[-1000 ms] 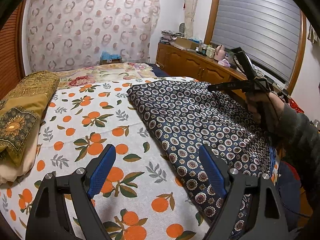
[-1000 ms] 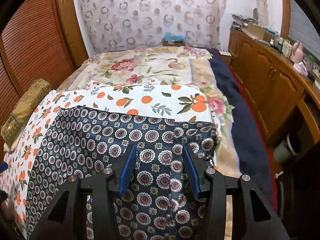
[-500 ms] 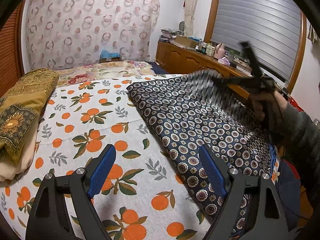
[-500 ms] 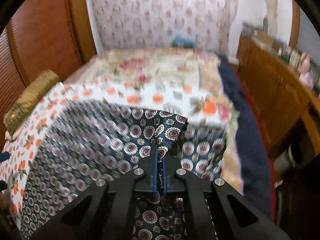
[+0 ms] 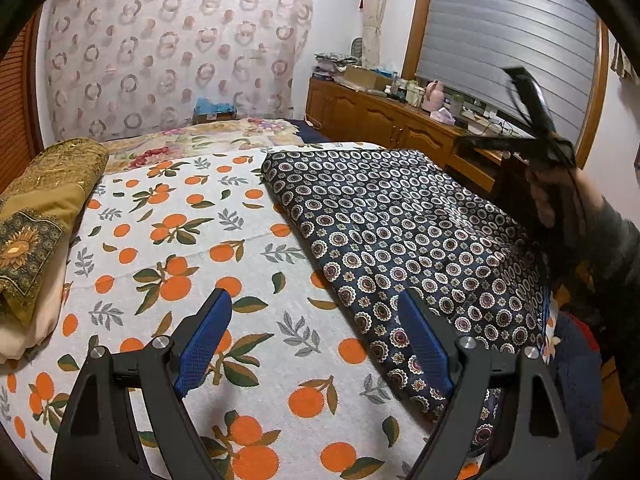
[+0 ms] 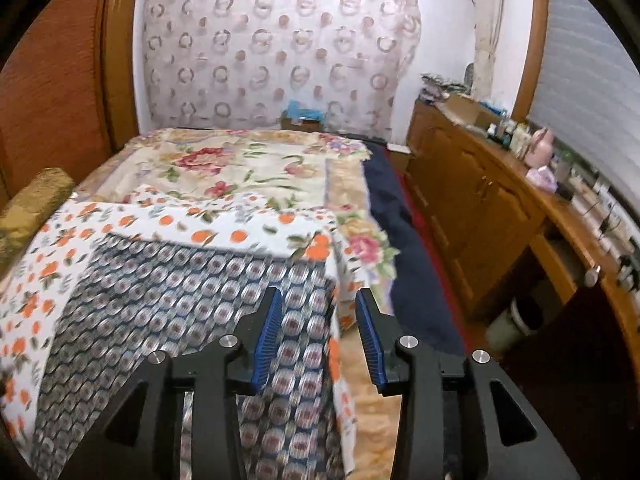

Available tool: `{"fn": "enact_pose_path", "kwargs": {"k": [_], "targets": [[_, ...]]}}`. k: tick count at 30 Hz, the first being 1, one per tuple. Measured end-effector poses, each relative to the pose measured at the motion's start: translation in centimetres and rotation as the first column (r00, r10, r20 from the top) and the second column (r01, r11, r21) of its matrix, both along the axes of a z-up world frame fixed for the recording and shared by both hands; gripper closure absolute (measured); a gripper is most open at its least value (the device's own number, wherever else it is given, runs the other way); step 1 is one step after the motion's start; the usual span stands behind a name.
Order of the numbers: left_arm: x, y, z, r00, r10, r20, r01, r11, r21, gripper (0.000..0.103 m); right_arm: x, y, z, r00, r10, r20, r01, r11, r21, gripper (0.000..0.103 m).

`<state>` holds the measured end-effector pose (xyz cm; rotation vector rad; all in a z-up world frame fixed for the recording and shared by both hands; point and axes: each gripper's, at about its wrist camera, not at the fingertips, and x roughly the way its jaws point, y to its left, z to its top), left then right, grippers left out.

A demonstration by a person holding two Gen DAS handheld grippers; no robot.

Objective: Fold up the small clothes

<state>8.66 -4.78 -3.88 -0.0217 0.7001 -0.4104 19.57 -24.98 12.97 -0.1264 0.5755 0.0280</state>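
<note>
1. Nearest in the left wrist view, the left gripper (image 5: 316, 344) hovers over the white bedspread printed with oranges and leaves (image 5: 168, 248), its blue-padded jaws wide apart and holding nothing.
2. Nearest in the right wrist view, the right gripper (image 6: 318, 340) also has its jaws apart and empty, above the right-hand part of the navy garment patterned with small round medallions (image 6: 180, 300).
3. That garment (image 5: 400, 240) lies flat on the right half of the bedspread, its near end draping over the bed's edge; it looks to be one smooth doubled layer, so perhaps a first fold is done. Further folds down to a small packet seem left, though the layering cannot be confirmed.
4. Only the left wrist view shows the right gripper from outside, blurred and raised above the garment's far right side, along with the folded gold embroidered cloth (image 5: 36, 216) at the left edge of the bed.
5. Only the right wrist view shows the floral quilt (image 6: 248, 168) beyond the bedspread and the wooden cabinet run (image 6: 480, 208) clearly; its foreground is motion-blurred.
</note>
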Motion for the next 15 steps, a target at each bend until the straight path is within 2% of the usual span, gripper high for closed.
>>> {"fn": "enact_pose_path", "kwargs": {"k": [3,8,10,12,15], "targets": [[-0.1,-0.4,-0.2,1.0,-0.011,-0.005,0.011,1.0,0.006,0.018,-2.7,-0.2,-1.5,0.999,0.036,-0.019,-0.036,0.999,0.018,0.063],[-0.2,-1.3,-0.6,0.999,-0.031,-0.021,0.031,0.999,0.018,0.018,-9.7,-1.0,-4.3,0.997,0.059,-0.045,-0.06,0.998,-0.011,0.062],[-0.3,-1.9,-0.8,0.999,-0.044,-0.028,0.045,0.999,0.026,0.018,-11.8,-1.5,-5.0,0.997,0.058,-0.058,-0.059,0.998,-0.012,0.05],[-0.5,-2.4,-1.0,0.998,-0.054,-0.036,0.055,0.998,0.03,0.018,-13.2,-1.9,-5.3,0.996,0.051,-0.067,-0.052,0.999,-0.011,0.046],[-0.6,-3.0,-1.2,0.997,-0.069,-0.045,0.07,0.997,0.031,0.018,-15.2,-2.5,-5.7,0.998,0.014,-0.066,-0.015,1.0,-0.01,0.045]]}}
